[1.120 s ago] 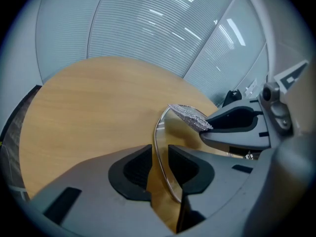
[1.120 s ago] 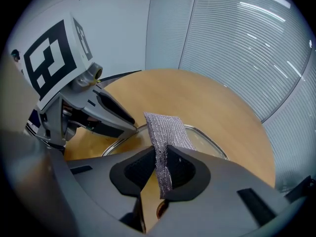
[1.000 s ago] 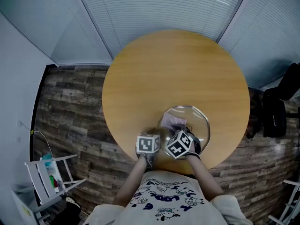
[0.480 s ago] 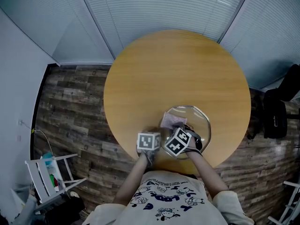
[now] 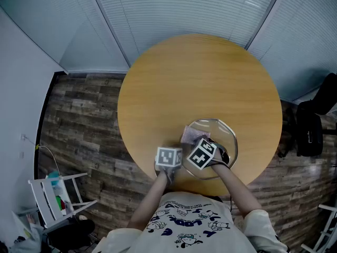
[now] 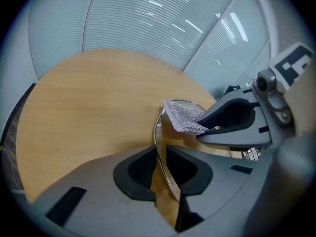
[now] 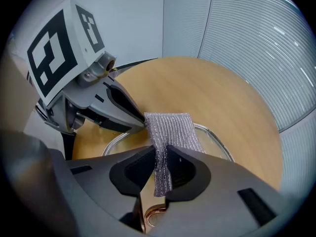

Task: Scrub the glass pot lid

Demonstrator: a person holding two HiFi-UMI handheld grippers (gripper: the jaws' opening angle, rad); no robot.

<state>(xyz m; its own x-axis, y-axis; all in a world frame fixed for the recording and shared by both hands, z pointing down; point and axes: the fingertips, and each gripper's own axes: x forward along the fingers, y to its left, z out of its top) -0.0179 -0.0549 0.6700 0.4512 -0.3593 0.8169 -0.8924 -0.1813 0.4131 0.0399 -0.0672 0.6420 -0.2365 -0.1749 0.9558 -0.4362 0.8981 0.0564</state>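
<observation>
Glass pot lid (image 5: 223, 134): one, clear, with a metal rim. It sits on the round wooden tabletop (image 5: 195, 83), close to the near edge and right of centre, directly in front of the person. Whether it lies fully flat cannot be told.

Left tool (image 6: 159, 157): closed on the near-left rim of the lid, with the metal edge running straight between its jaws (a steadying grip, by the look of it).

Right tool (image 7: 160, 167): closed on a grey mesh scouring cloth (image 7: 170, 127). The pinched end hangs between the jaws and the free end spreads over the near-left part of the glass, just beside the tip of the left tool.

State of work: scrubbing appears to be under way, with the cloth in contact with the lid and the lid braced. No suds, water or dirt show on the glass, so the share already cleaned cannot be judged. The cloth covers only a small patch. The far and right parts of the lid, and its knob (a curved piece shows low in the right gripper view), probably remain to be done.
</observation>
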